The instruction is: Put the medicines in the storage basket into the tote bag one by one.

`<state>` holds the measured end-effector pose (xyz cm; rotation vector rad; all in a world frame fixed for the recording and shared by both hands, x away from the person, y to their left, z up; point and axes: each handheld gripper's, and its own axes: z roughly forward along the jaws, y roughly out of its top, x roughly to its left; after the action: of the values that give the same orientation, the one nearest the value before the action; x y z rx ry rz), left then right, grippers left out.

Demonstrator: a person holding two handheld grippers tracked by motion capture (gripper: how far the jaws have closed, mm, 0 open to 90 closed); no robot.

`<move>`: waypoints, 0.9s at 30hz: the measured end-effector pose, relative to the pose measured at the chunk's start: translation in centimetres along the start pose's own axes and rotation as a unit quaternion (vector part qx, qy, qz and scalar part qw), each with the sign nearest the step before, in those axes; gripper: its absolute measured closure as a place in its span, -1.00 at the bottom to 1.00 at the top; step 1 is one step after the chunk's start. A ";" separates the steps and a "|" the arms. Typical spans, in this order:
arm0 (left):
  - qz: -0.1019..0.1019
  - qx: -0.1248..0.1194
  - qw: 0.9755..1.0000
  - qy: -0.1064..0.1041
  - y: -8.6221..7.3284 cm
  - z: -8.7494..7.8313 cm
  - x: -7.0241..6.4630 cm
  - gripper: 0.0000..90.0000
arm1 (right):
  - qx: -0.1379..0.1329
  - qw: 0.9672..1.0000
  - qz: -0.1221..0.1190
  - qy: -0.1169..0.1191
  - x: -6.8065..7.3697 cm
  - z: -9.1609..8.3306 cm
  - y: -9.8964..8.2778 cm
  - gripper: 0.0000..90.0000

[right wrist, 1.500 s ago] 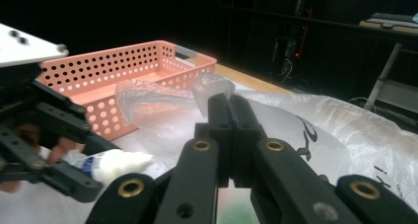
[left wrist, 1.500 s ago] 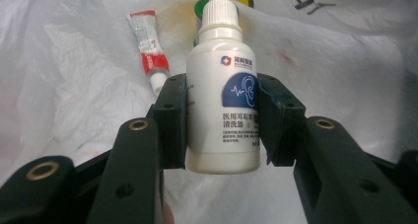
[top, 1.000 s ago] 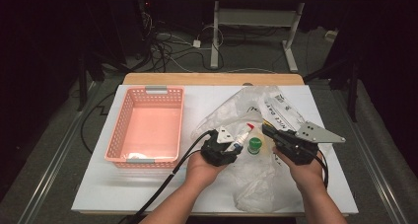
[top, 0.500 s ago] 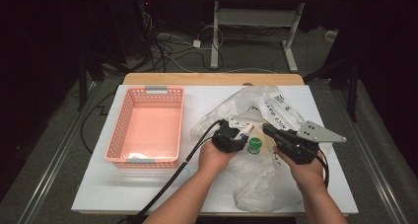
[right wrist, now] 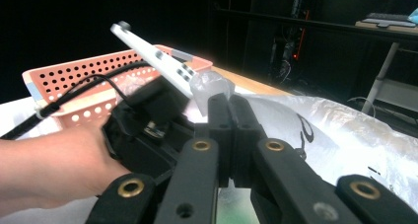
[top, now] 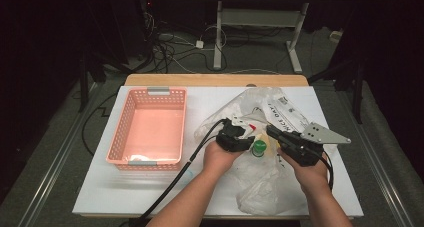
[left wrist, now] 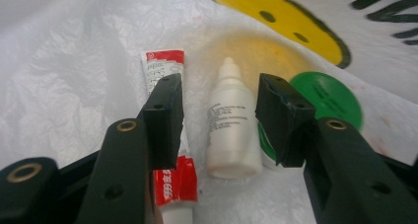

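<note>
Inside a clear plastic bag (top: 260, 187) printed with a yellow smiley lie a white dropper bottle (left wrist: 231, 130), a red and white tube (left wrist: 165, 61) and a green-lidded jar (left wrist: 330, 98). My left gripper (left wrist: 219, 86) hangs over them. Its jaws have just been opening, and the bottle stands between them with the pads off it. The tube runs under one jaw. In the high view the left gripper (top: 245, 137) sits at the bag's mouth beside the green lid (top: 259, 148). My right gripper (right wrist: 229, 103) is shut on a bunched fold of the bag (right wrist: 335, 135), holding it up.
A pink perforated basket (top: 150, 92) stands on the left half of the white table (top: 125, 197), with something pale in its near corner. The left gripper's black cable (top: 175, 182) trails toward the front edge. A wooden strip borders the table's far side.
My left gripper has moved forward and to the right, toward the bag's mouth and the green lid. The right gripper and the bag have stayed put.
</note>
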<state>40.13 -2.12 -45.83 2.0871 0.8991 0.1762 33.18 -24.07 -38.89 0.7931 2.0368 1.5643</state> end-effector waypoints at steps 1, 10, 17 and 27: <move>0.003 -0.003 1.000 0.001 -0.1 -0.2 -0.1 0.15 | 0.000 1.000 0.000 0.000 0.0 0.0 0.0 1.00; 0.048 0.010 0.999 0.014 -4.3 -4.5 -1.9 0.09 | 0.002 1.000 -0.001 -0.001 0.1 0.0 0.0 1.00; 0.026 0.042 0.998 0.033 -9.3 -7.0 -1.5 -0.16 | 0.004 1.000 -0.004 -0.003 0.4 -0.1 0.0 1.00; -0.011 0.030 0.999 0.006 -10.4 -7.2 -0.6 -0.34 | 0.004 1.000 -0.008 -0.016 0.2 -0.8 0.0 1.00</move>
<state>31.13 6.22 -48.91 2.1325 0.9455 0.1520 32.48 -24.53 -38.66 0.7972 2.0221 1.5266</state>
